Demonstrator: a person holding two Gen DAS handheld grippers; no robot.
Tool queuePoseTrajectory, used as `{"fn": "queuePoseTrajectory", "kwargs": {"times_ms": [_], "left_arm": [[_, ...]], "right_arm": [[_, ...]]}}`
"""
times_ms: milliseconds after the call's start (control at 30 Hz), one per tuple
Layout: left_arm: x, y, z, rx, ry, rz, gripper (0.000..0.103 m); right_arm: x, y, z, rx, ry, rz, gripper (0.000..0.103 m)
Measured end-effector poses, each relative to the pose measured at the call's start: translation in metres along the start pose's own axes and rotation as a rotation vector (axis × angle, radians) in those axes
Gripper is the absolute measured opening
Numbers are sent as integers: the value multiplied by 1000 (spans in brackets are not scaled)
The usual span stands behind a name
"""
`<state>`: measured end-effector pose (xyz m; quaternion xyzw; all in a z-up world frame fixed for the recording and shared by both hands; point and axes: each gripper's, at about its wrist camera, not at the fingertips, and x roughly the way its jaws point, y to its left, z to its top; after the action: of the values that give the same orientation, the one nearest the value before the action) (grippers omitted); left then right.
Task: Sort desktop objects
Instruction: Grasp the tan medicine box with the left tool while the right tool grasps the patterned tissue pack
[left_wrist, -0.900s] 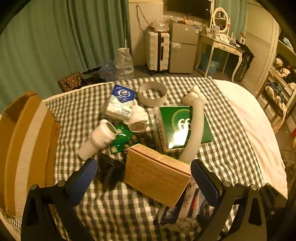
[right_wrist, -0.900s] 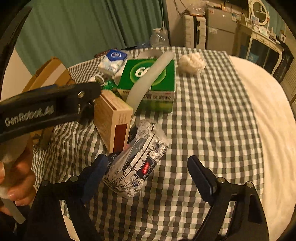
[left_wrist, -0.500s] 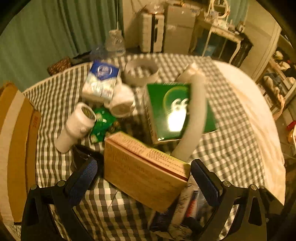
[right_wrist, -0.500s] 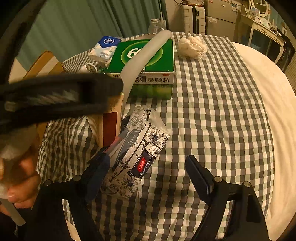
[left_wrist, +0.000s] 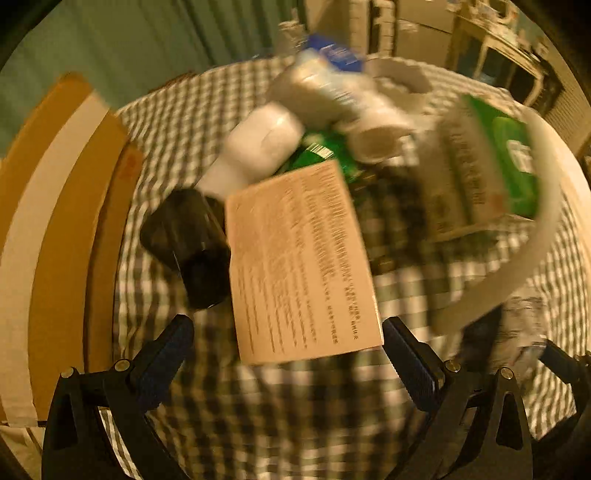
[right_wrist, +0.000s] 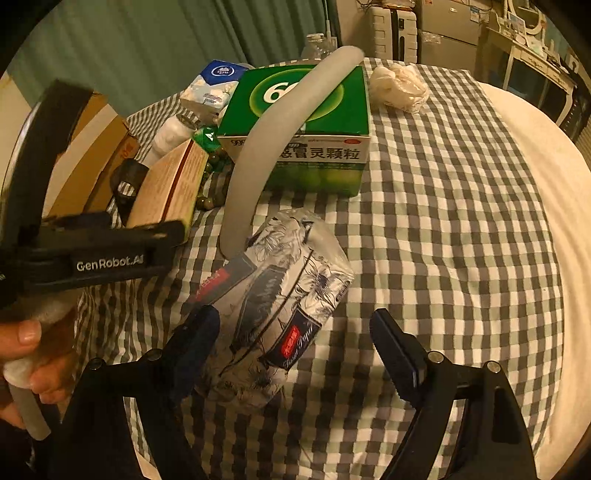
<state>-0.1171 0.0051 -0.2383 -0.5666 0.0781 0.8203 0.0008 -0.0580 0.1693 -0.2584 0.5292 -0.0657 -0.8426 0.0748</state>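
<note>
My left gripper (left_wrist: 288, 339) is open, its fingers on either side of the near end of a tan cardboard box (left_wrist: 301, 262) with printed text; the view is blurred. My right gripper (right_wrist: 295, 332) is open around the near end of a floral tissue pack (right_wrist: 284, 306), not touching it. The tan box (right_wrist: 171, 184) also shows in the right wrist view behind the left gripper's body (right_wrist: 107, 254). A green medicine box (right_wrist: 306, 125) lies behind, with a white foam tube (right_wrist: 269, 147) curving over it.
A dark cylinder (left_wrist: 188, 240), white bottle (left_wrist: 255, 151), blue-white tissue pack (right_wrist: 214, 88) and green packet (left_wrist: 321, 151) crowd the checked tablecloth (right_wrist: 443, 206). A crumpled white ball (right_wrist: 399, 86) sits at the back. A cardboard carton (left_wrist: 48, 229) stands at left.
My left gripper has moved forward and swung left, so the tan box now sits between its fingers. My right gripper has closed in on the floral tissue pack.
</note>
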Motion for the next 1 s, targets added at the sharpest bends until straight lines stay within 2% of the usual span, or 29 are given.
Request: {"fn": "queuePoseTrajectory", "kwargs": {"times_ms": [133,467,500,600,667,867,1000], "left_arm": [[8,26,0,-93,1,-44,103],[37,56,-13,-168,54,-149,103],[42,64,-11,-182,56,-160,99],[41,75,-12,-174,45,-158,76],[38,78,-15,-157,34,-150,76],[35,101,-30,-143,14,-150,75],[24,121,-42,-148,-21,-132,75]], "right_arm": [[9,7,3,-3,0,4,84],[26,13,9,21,5,-3,84],[28,15,10,13,5,-7,84],[31,21,13,0,-1,-9,83],[33,24,15,0,0,4,71],[39,37,19,-27,-5,28,44],[42,38,20,-19,-14,48,36]]}}
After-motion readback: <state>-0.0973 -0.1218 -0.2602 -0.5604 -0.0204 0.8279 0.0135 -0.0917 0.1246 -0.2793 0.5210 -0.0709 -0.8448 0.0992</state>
